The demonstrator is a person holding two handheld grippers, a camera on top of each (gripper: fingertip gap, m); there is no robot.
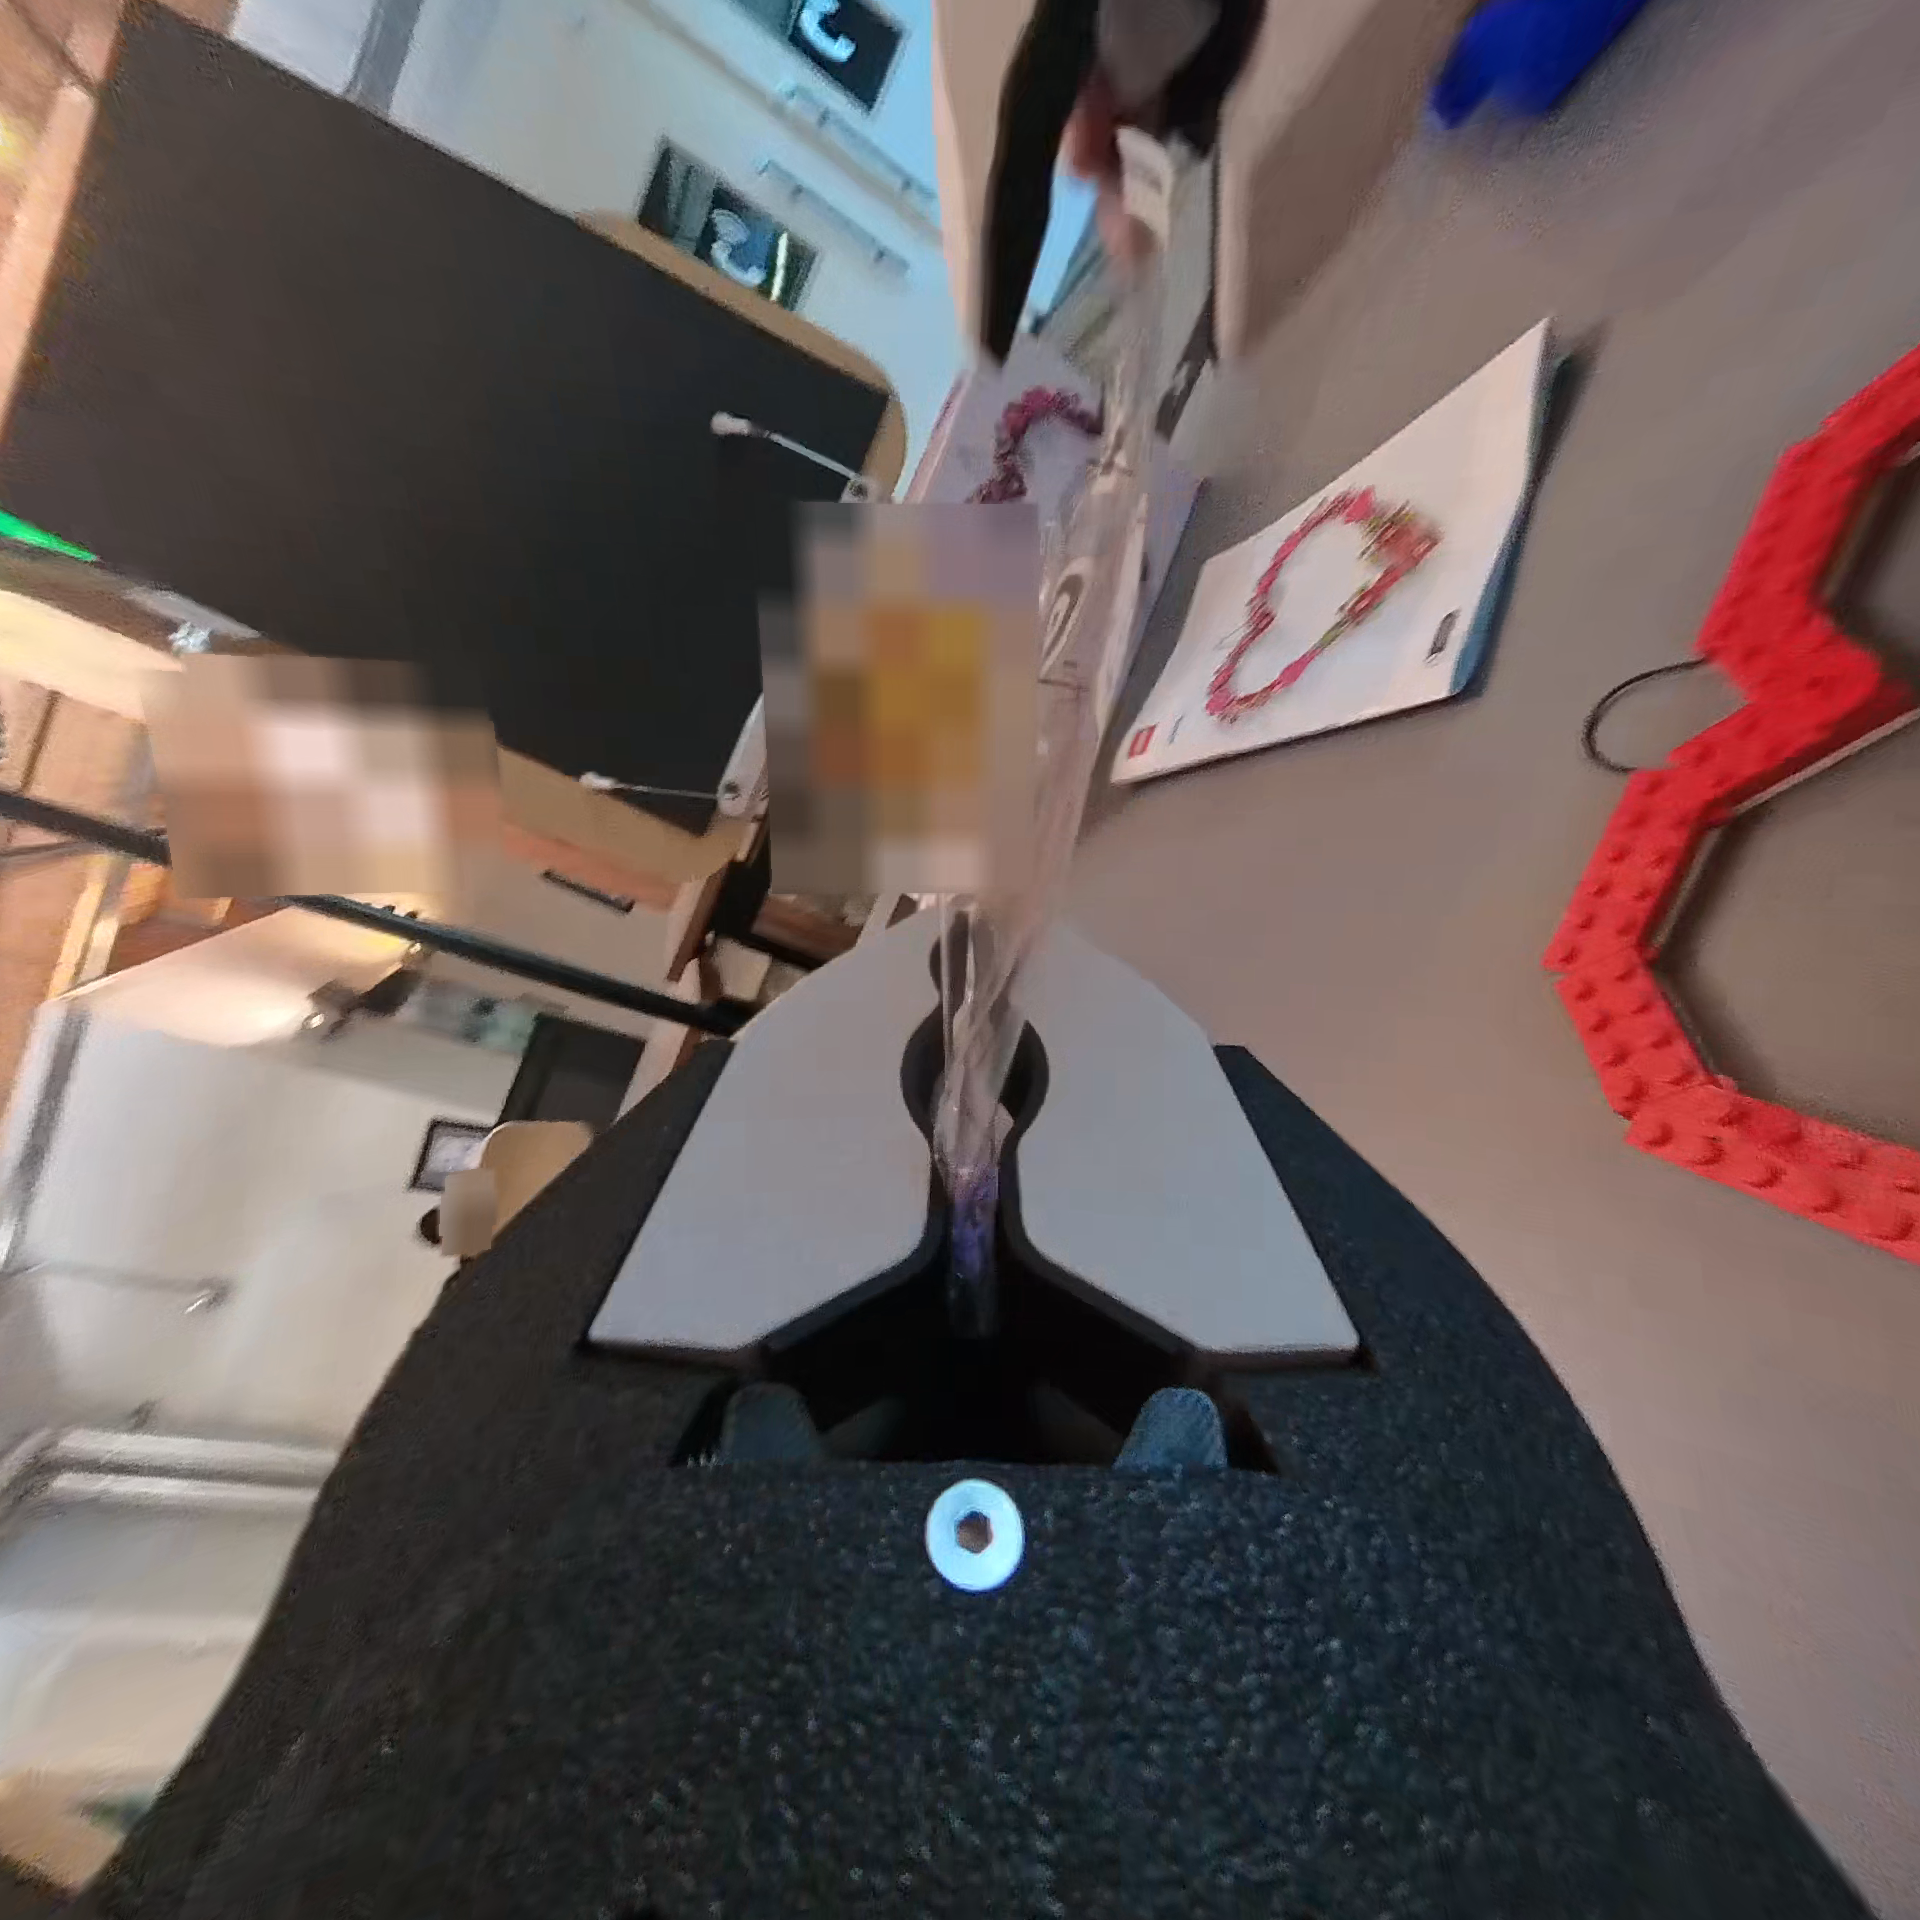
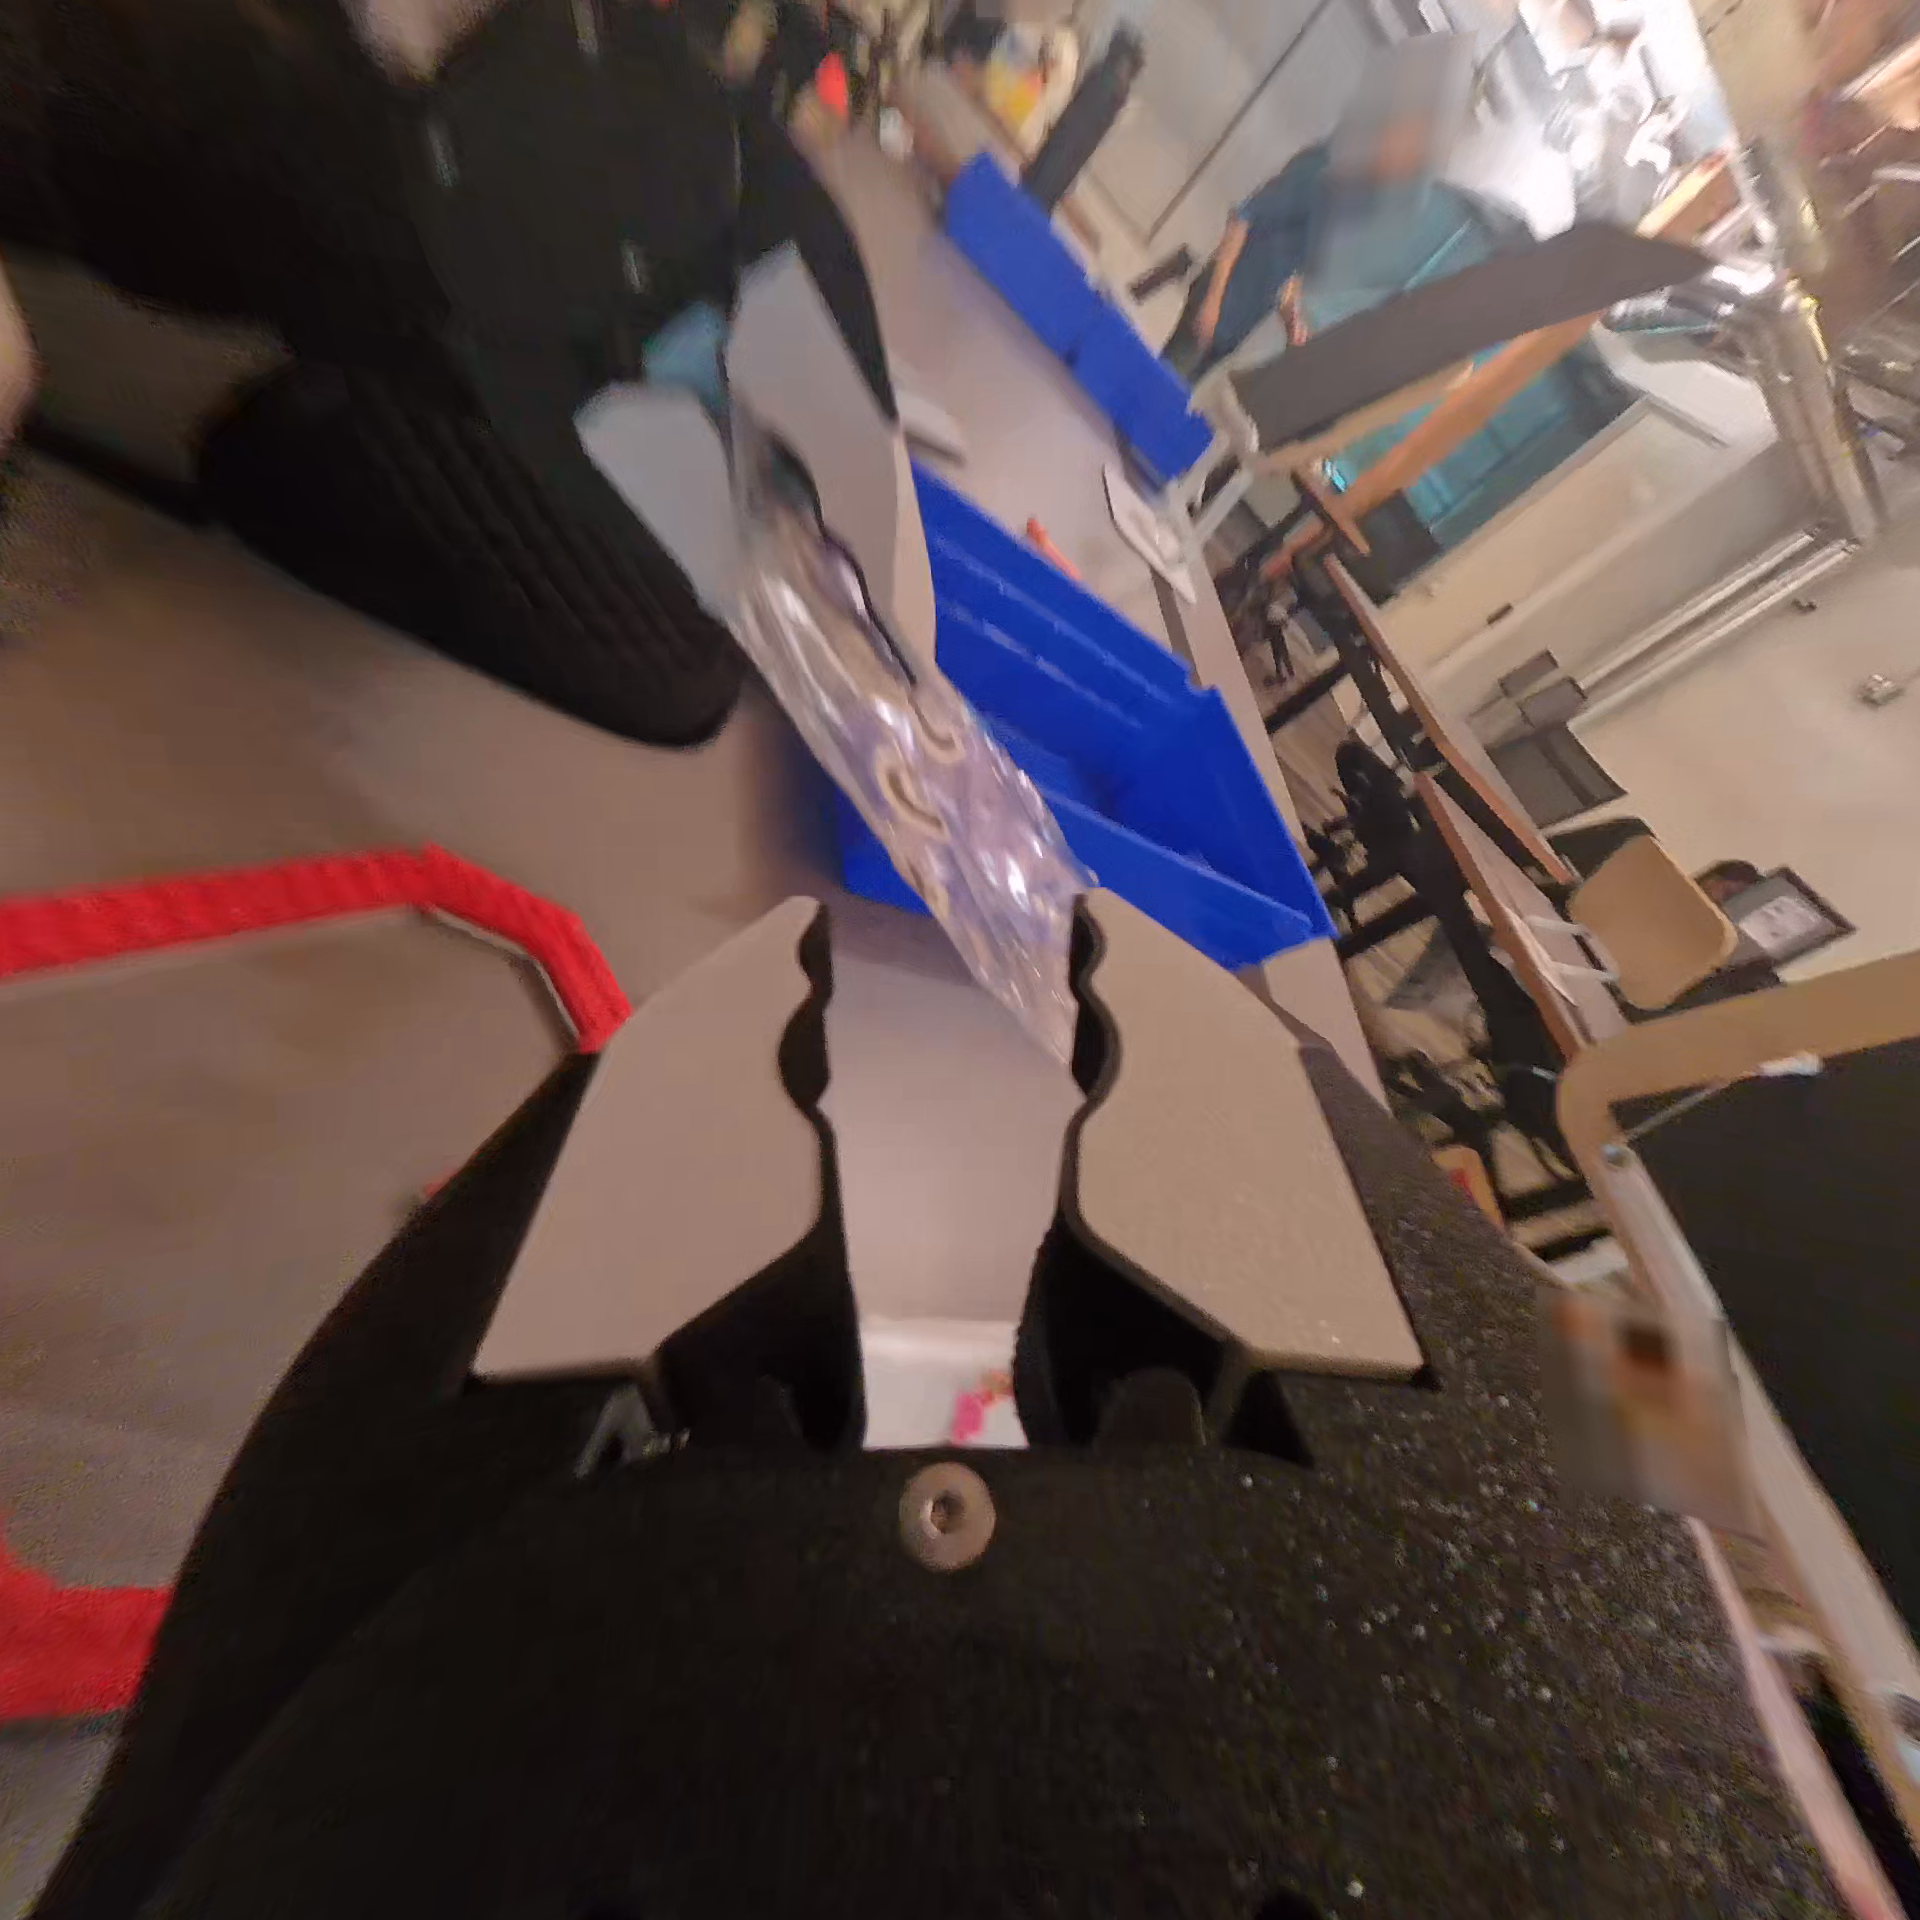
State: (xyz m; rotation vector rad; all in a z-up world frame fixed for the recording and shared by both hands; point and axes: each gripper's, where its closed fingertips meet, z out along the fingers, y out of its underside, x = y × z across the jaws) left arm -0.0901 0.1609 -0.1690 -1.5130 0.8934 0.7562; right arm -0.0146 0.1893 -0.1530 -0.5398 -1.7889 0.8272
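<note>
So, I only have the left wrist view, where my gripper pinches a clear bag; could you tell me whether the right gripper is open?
Observer: Yes, the right gripper is open, jaws well apart.
Operator: Thank you. Where is the bag relative to it?
Observer: The clear bag hangs just ahead, its lower corner by the right jaw; I cannot tell if they touch.
Operator: And what is behind it?
Observer: A blue bin stands directly behind.

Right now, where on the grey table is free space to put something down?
Bare table lies inside the red brick frame, and more between that frame and the white booklet. It is crowded ahead of the right tool, around the clear bag and blue bin.
</note>
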